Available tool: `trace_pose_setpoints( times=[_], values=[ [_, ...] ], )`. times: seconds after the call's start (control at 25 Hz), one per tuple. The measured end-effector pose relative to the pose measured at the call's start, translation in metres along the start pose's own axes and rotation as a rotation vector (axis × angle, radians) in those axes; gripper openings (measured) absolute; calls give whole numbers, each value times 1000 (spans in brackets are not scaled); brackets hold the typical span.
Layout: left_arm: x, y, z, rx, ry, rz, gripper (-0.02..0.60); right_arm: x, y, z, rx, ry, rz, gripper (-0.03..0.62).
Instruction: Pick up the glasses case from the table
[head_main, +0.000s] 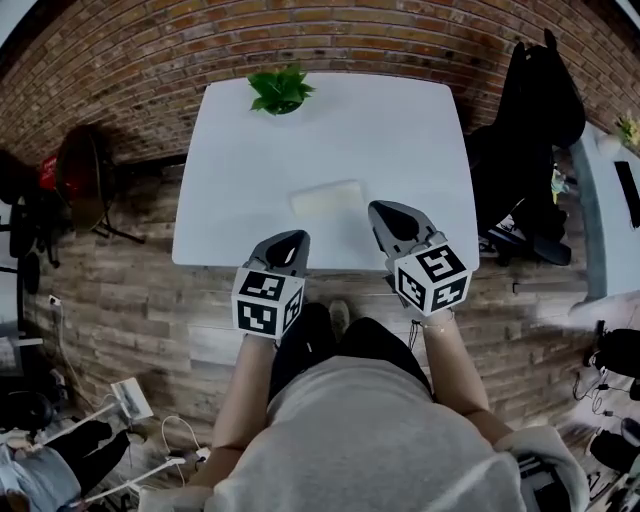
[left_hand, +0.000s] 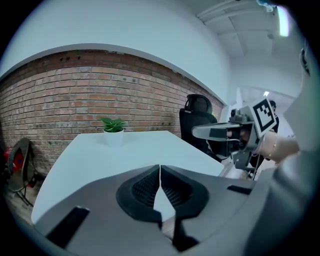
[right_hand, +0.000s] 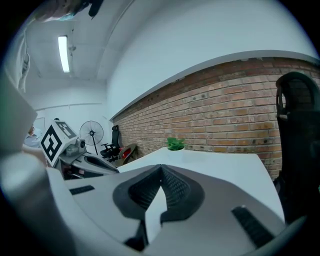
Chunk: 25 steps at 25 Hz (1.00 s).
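A pale, flat glasses case (head_main: 328, 200) lies on the white table (head_main: 250, 170), near its front edge. My left gripper (head_main: 295, 237) hovers over the front edge, just left of and nearer than the case, jaws shut and empty. My right gripper (head_main: 381, 209) is just right of the case, also shut with nothing in it. In the left gripper view the shut left gripper (left_hand: 160, 167) blocks the case, and the right gripper (left_hand: 225, 132) shows at the right. In the right gripper view the shut right gripper (right_hand: 161, 167) hides the case too, with the left gripper (right_hand: 85, 162) at the left.
A small potted plant (head_main: 280, 90) stands at the table's far edge, also seen as the plant (left_hand: 113, 125) and the plant (right_hand: 175, 144). A black office chair (head_main: 530, 130) stands at the table's right side. A brick wall runs behind. A fan (head_main: 85, 175) stands left.
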<state>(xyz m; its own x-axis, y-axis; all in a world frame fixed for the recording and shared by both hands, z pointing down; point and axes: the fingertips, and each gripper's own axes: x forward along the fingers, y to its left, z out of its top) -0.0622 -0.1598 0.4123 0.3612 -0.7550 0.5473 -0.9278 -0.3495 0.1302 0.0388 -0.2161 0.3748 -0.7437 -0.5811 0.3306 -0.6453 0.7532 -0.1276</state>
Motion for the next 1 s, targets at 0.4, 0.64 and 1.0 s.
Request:
trace_pose_setpoints(
  times=[0.4, 0.64, 1.0],
  values=[
    [25, 31, -7, -35, 30, -33, 8, 33, 4, -24, -51, 105, 10, -2],
    [48, 56, -7, -15, 83, -62, 8, 56, -4, -26, -139, 178, 21, -2],
    [73, 77, -27, -43, 147, -107, 8, 90, -18, -50, -190, 286, 37, -2]
  ],
)
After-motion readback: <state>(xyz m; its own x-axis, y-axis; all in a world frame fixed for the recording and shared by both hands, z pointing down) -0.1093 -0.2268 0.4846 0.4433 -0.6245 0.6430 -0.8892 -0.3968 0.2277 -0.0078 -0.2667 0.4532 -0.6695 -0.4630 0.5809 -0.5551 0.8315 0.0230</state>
